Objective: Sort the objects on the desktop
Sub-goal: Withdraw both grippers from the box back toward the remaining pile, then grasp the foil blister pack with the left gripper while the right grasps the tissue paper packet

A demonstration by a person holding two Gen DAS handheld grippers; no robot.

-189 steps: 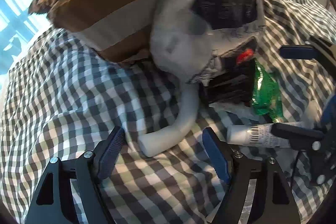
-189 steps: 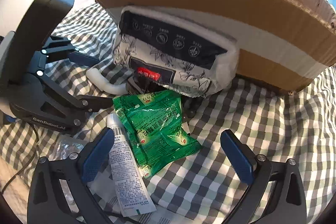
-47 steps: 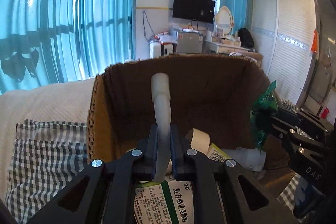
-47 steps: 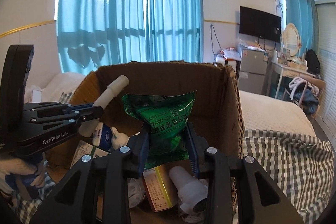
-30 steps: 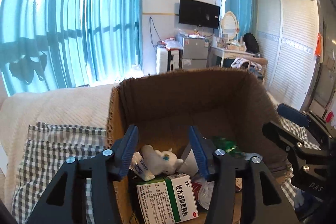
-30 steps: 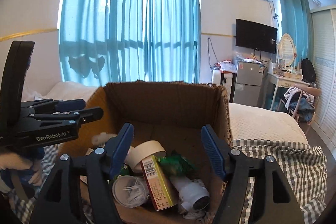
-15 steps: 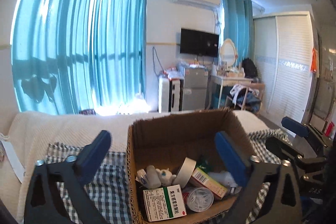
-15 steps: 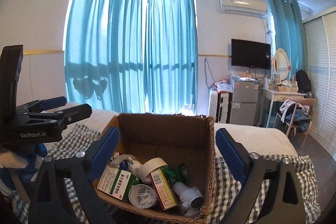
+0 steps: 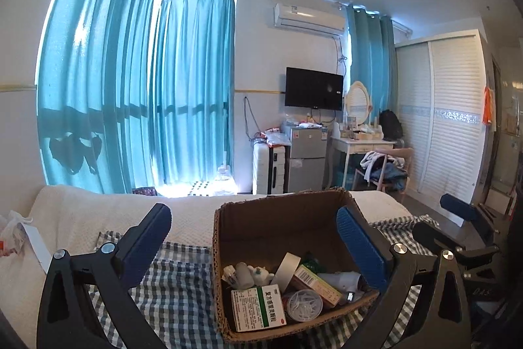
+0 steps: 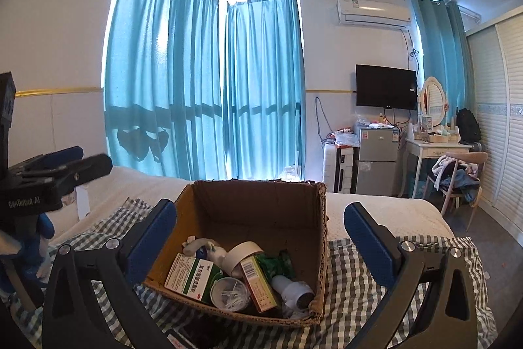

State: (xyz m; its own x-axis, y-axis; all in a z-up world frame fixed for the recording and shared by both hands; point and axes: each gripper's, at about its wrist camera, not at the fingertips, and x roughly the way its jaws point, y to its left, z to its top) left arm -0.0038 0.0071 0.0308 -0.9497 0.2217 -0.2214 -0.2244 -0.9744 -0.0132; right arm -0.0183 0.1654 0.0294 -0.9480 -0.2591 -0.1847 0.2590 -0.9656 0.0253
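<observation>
Left wrist view: left tongs (image 9: 253,246) stood wide apart, nothing between the pads, framing the box (image 9: 281,221). Box sat on checked cloth (image 9: 176,283) over the bed. Inside it: green-and-white carton (image 9: 258,308) at the near wall, tape roll (image 9: 287,267) behind it, clear round tub (image 9: 304,305) beside the carton. Right tongs showed right of the box.

Right wrist view: right tongs (image 10: 260,242) were opening, almost at full spread and empty, in front of the box (image 10: 258,211). Green pouch (image 10: 274,264) lay inside, right of the tape roll (image 10: 243,254). Left tongs (image 10: 62,165) hung left of the box.
</observation>
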